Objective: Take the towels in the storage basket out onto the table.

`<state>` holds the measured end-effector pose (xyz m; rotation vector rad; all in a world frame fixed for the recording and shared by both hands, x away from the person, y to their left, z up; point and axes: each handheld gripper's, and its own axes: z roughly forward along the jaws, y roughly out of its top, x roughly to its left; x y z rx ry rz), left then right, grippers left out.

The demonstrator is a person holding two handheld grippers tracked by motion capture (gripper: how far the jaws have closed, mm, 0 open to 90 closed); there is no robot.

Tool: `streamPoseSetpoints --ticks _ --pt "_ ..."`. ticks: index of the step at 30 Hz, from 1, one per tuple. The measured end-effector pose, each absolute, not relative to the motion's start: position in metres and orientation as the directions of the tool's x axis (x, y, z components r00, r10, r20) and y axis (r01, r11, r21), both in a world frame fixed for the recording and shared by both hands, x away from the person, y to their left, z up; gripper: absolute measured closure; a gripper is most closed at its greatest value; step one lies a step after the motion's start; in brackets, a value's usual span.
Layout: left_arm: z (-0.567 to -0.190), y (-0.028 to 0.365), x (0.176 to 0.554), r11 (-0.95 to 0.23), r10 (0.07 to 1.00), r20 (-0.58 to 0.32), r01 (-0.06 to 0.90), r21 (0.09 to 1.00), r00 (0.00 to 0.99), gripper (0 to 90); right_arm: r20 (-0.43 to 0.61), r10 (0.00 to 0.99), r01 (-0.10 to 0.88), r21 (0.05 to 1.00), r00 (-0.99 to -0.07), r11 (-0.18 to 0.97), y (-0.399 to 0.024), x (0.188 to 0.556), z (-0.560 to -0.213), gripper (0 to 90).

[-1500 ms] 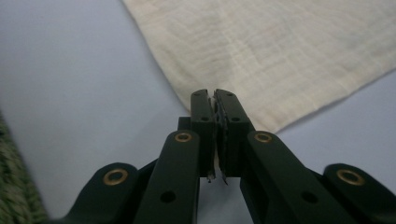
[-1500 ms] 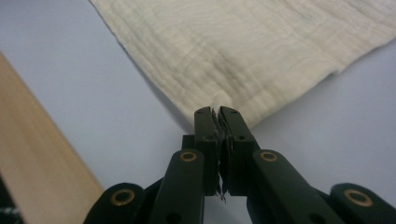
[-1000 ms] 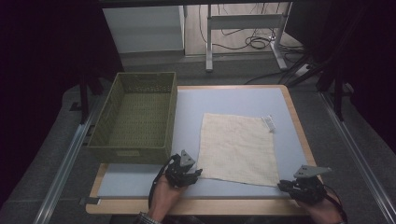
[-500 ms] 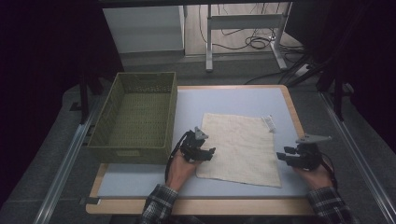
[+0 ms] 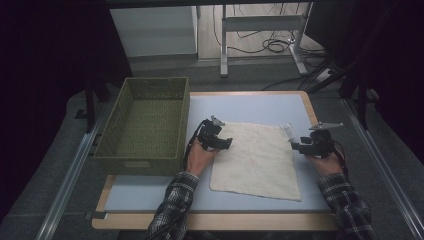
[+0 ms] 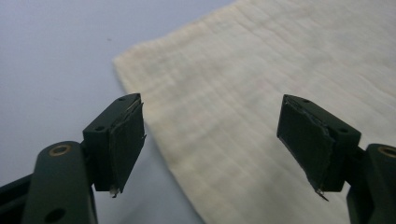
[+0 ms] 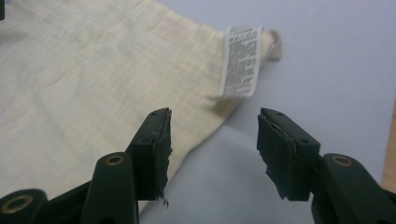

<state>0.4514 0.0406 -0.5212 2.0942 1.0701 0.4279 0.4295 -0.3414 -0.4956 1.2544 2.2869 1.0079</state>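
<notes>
Lining up on the far corners of the cloth

Spread flat on the pale blue table (image 5: 150,195), the cream cloth (image 5: 257,160) is seen with its long axis running away from the person, just right of the green basket (image 5: 145,125). Each far corner is approached from its own side: the left gripper (image 5: 220,142) is held at the far-left corner, the right gripper (image 5: 296,146) at the far-right corner where the white care label (image 7: 241,60) sticks out. So each corner is nearest to its own hand, no crossing over needed.

Both sets of jaws have just been opening and are spread apart now, nothing pinched. In the left gripper view the cloth's edge is caught between the pads (image 6: 126,140), slightly ahead. In the right gripper view the labelled corner lies ahead and a bit left of the gap, so a small nudge that way is probably needed before anything gets clamped.
</notes>
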Motion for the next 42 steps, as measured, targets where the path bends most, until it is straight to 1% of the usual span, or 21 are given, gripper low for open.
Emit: streamPoseSetpoints --ticks 3,6,7,10,12,15,18,21,23,28,30,32,34,36,37,38,39,40,42 --pt "-0.521 0.044 0.463 -0.369 0.810 -0.042 0.564 0.738 0.585 24.9 0.030 0.832 0.582 0.728 -0.554 0.361 -0.340 0.442 -0.493 45.5" --pt "-0.520 0.047 0.474 -0.373 0.828 -0.011 0.566 0.735 0.560 29.1 0.029 0.833 0.579 0.733 -0.552 0.358 -0.337 0.454 -0.492 46.6" --pt "-0.520 0.049 0.477 -0.368 0.833 -0.008 0.566 0.738 0.553 32.5 0.030 0.834 0.581 0.731 -0.551 0.357 -0.337 0.459 -0.492 47.3" --pt "-0.521 0.055 0.485 -0.328 0.855 -0.023 0.575 0.750 0.518 39.1 0.019 0.837 0.582 0.727 -0.547 0.363 -0.334 0.470 -0.493 50.2" --pt "-0.522 0.058 0.490 -0.305 0.863 -0.043 0.587 0.750 0.504 41.8 0.021 0.839 0.584 0.727 -0.544 0.360 -0.333 0.478 -0.493 52.0" --pt "-0.525 0.058 0.495 -0.299 0.865 -0.048 0.590 0.750 0.499 44.1 0.021 0.846 0.590 0.725 -0.533 0.354 -0.333 0.489 -0.494 54.9" --pt "-0.528 0.054 0.497 -0.312 0.867 -0.029 0.586 0.748 0.498 44.9 0.057 0.848 0.609 0.722 -0.527 0.329 -0.334 0.499 -0.493 57.1" --pt "-0.530 0.051 0.501 -0.310 0.871 -0.023 0.586 0.749 0.490 45.2 0.050 0.842 0.611 0.712 -0.537 0.347 -0.333 0.506 -0.495 57.2" --pt "-0.530 0.050 0.503 -0.321 0.875 -0.002 0.583 0.746 0.485 45.1 0.054 0.840 0.619 0.701 -0.540 0.353 -0.332 0.509 -0.499 57.2" --pt "-0.536 0.048 0.509 -0.344 0.875 0.018 0.595 0.727 0.484 45.0 0.000 0.827 0.619 0.663 -0.563 0.422 -0.324 0.515 -0.509 57.4" --pt "-0.538 0.051 0.510 -0.320 0.877 -0.009 0.598 0.735 0.480 44.3 -0.011 0.820 0.616 0.655 -0.572 0.438 -0.322 0.516 -0.510 59.9" --pt "-0.539 0.053 0.510 -0.299 0.873 -0.044 0.604 0.739 0.486 45.9 -0.014 0.811 0.616 0.643 -0.585 0.455 -0.320 0.517 -0.508 66.2" --pt "-0.539 0.053 0.510 -0.305 0.861 -0.056 0.600 0.739 0.506 53.8 -0.010 0.797 0.613 0.633 -0.603 0.472 -0.318 0.517 -0.507 75.1" --pt "-0.539 0.051 0.509 -0.298 0.854 -0.075 0.603 0.740 0.514 64.0 -0.006 0.785 0.614 0.618 -0.620 0.490 -0.314 0.516 -0.506 82.9" --pt "-0.539 0.051 0.509 -0.294 0.852 -0.085 0.606 0.739 0.517 68.1 -0.014 0.780 0.612 0.611 -0.626 0.502 -0.313 0.516 -0.505 84.1" --pt "-0.539 0.052 0.509 -0.289 0.848 -0.097 0.608 0.739 0.521 73.8 -0.028 0.777 0.608 0.606 -0.628 0.513 -0.311 0.515 -0.504 84.9" --pt "-0.539 0.052 0.508 -0.281 0.842 -0.115 0.611 0.740 0.527 81.5 -0.031 0.780 0.613 0.599 -0.625 0.515 -0.309 0.514 -0.504 85.4" --pt "-0.538 0.053 0.508 -0.283 0.839 -0.118 0.612 0.739 0.531 86.2 -0.034 0.782 0.611 0.603 -0.622 0.513 -0.309 0.513 -0.503 85.6" --pt "-0.536 0.052 0.505 -0.306 0.842 -0.081 0.596 0.742 0.533 87.9 -0.027 0.780 0.599 0.623 -0.625 0.502 -0.308 0.509 -0.503 85.8"
